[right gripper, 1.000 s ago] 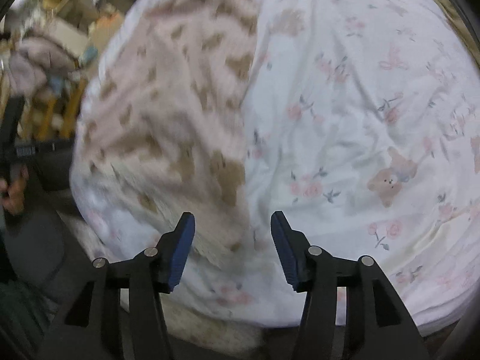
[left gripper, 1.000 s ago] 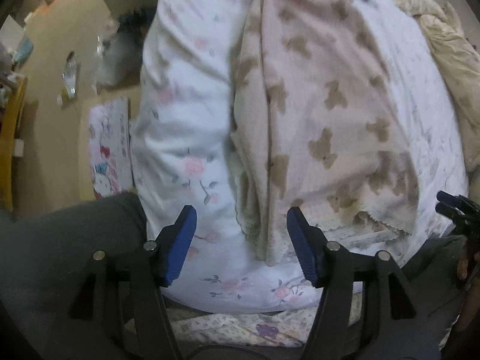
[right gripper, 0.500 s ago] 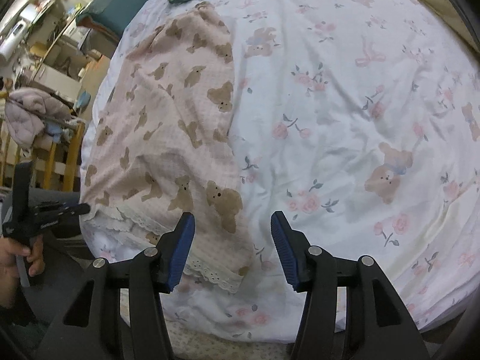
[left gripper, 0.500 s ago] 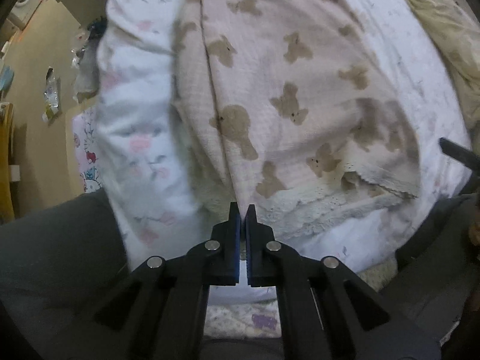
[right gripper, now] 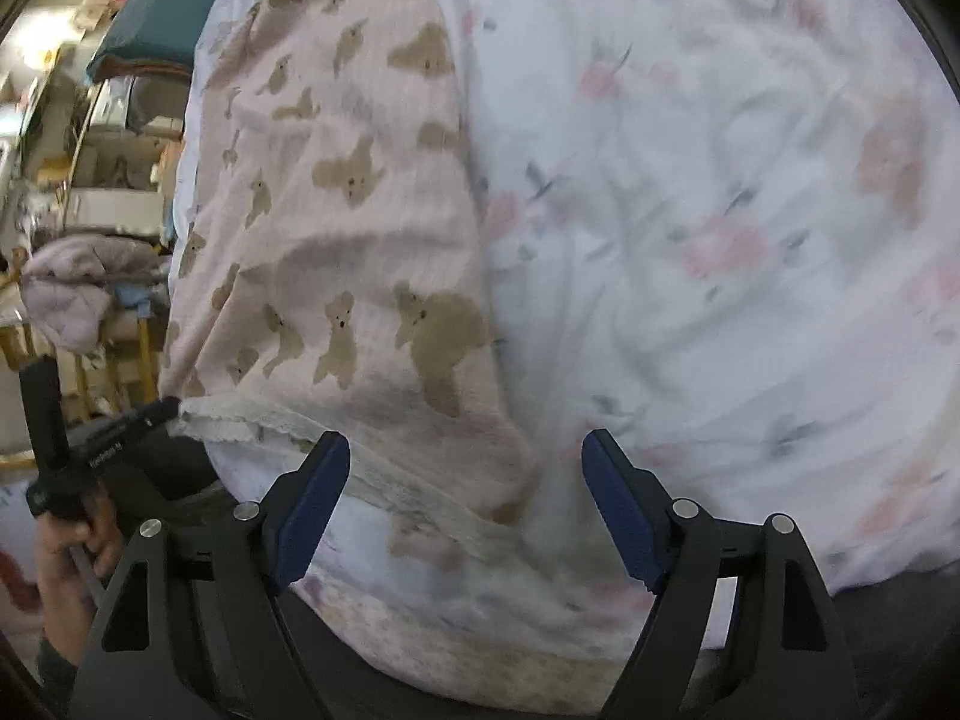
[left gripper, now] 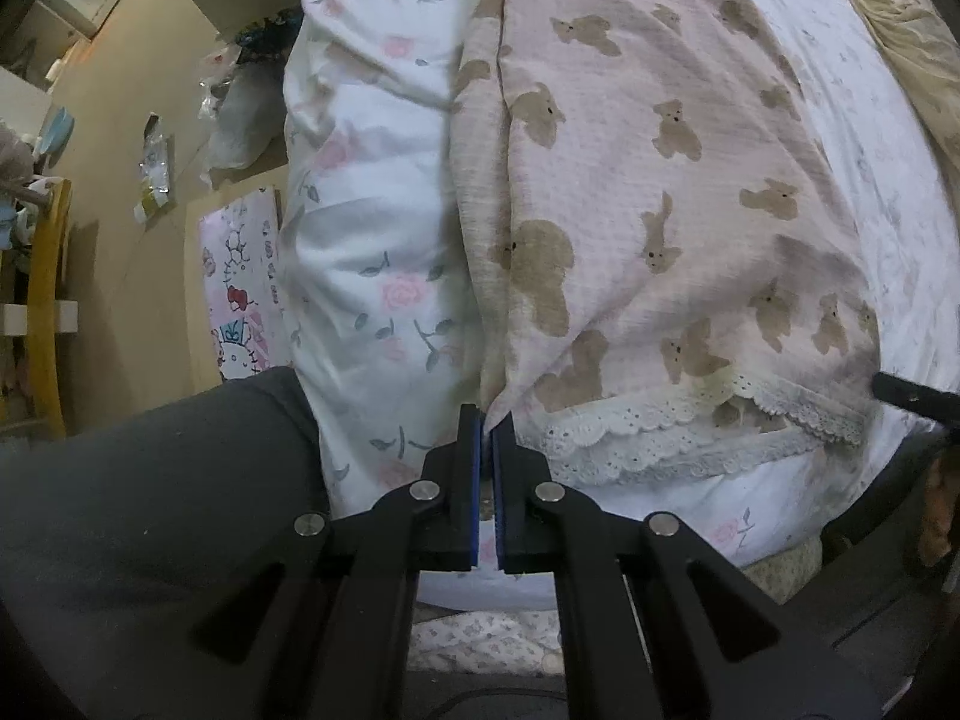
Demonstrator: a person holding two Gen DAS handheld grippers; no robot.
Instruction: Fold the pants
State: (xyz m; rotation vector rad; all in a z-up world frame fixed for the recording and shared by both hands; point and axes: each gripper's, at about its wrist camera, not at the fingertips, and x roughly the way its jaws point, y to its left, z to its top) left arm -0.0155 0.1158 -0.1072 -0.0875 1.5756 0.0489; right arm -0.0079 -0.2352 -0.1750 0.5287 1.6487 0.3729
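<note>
Pink pants (left gripper: pixel 660 180) with brown bears and a lace hem lie flat on a white floral bed sheet (left gripper: pixel 372 210). My left gripper (left gripper: pixel 487 420) is shut on the hem's left corner at the near bed edge. The right wrist view shows that same left gripper (right gripper: pixel 159 409) pinching the lace corner. My right gripper (right gripper: pixel 465 468) hangs low over the right hem corner of the pants (right gripper: pixel 336 228). Its jaws are opening, and the fabric lies between the fingers without being pressed. Its tip (left gripper: pixel 912 396) pokes in at the right edge of the left wrist view.
A person's dark-clad leg (left gripper: pixel 150 480) is against the bed's near edge. A cartoon-print mat (left gripper: pixel 240 276) and a yellow wooden chair (left gripper: pixel 45 300) are on the floor to the left. A beige quilt (left gripper: pixel 900 30) lies at the bed's far right. A hand (right gripper: pixel 66 546) holds the left gripper.
My left gripper went from open to shut on the hem's left corner. My right gripper dropped toward the right hem corner, rolled, and its jaws spread wider.
</note>
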